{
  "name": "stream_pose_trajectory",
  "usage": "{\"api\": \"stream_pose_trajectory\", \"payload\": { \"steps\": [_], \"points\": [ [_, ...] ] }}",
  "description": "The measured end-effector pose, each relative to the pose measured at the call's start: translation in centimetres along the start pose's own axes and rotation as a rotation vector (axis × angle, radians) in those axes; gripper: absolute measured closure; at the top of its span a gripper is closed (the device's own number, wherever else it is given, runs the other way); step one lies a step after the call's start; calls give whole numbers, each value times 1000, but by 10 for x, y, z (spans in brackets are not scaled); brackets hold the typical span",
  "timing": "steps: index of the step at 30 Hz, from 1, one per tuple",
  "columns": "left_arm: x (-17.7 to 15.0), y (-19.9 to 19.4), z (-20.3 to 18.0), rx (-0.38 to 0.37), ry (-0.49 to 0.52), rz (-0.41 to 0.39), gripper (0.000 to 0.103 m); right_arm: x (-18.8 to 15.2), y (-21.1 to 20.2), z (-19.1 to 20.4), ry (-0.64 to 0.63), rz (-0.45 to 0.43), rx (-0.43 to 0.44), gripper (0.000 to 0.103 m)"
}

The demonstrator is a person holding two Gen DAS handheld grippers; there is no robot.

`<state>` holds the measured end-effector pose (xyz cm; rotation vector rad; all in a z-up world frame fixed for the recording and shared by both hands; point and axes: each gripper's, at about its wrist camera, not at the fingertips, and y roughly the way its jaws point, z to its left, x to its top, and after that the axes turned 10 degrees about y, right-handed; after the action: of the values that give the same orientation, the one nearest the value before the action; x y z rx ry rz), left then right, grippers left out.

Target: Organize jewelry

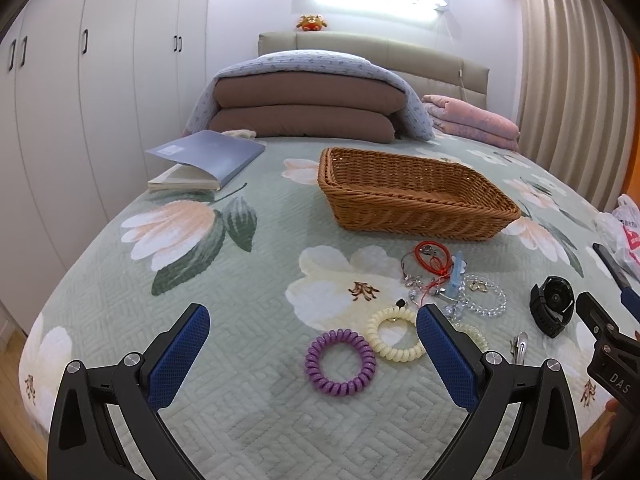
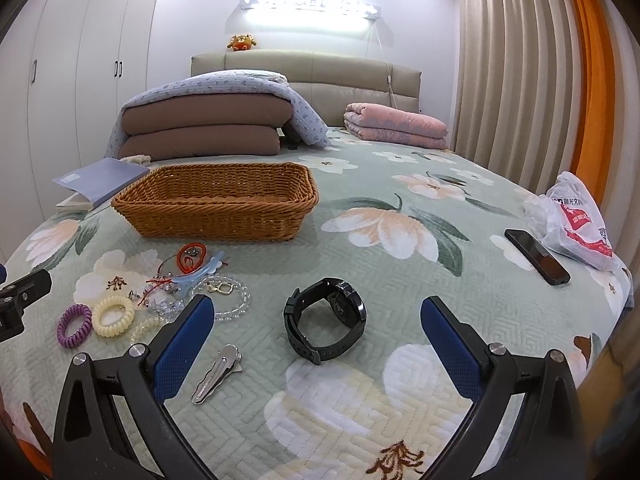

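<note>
Two grippers hang spread and empty over the floral bedspread (image 1: pixel 248 280), nothing yet in the wicker basket (image 1: pixel 416 196).

From your left wrist view, the left gripper (image 1: pixel 313 354) brackets the purple coil hair tie (image 1: pixel 340 361), which lies flat, touching the cream coil tie (image 1: pixel 396 332). Beyond them sits the tangle: red cord (image 1: pixel 430 256), blue clip (image 1: pixel 456 276), clear bead bracelet (image 1: pixel 486 300). I'd take the purple tie first; come straight down, one finger inside the ring and one outside, so the cream one isn't dragged along.

From your right wrist view, the right gripper (image 2: pixel 316 334) frames the black watch (image 2: pixel 325 319), resting on its strap with the face tilted away. A silver hair clip (image 2: pixel 217 372) lies just beside your left finger (image 2: pixel 182 346). Pinch the watch across the strap, not the rounded case, which would likely slip. Leave the phone (image 2: pixel 537 256) and plastic bag (image 2: pixel 572 220) alone.
</note>
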<state>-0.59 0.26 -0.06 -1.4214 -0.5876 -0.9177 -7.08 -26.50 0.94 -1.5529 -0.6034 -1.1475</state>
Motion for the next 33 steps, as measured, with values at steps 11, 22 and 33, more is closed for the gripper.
{"api": "stream_pose_trajectory", "payload": {
  "steps": [11, 22, 33],
  "points": [
    [0, 1, 1, 4, 2, 4, 0, -1, 2, 1, 1, 7, 2, 0],
    [-1, 2, 4, 3, 1, 8, 0, -2, 3, 0, 4, 13, 3, 0],
    [-1, 3, 5, 3, -5, 16, 0, -2, 4, 0, 4, 15, 2, 0]
  ]
}}
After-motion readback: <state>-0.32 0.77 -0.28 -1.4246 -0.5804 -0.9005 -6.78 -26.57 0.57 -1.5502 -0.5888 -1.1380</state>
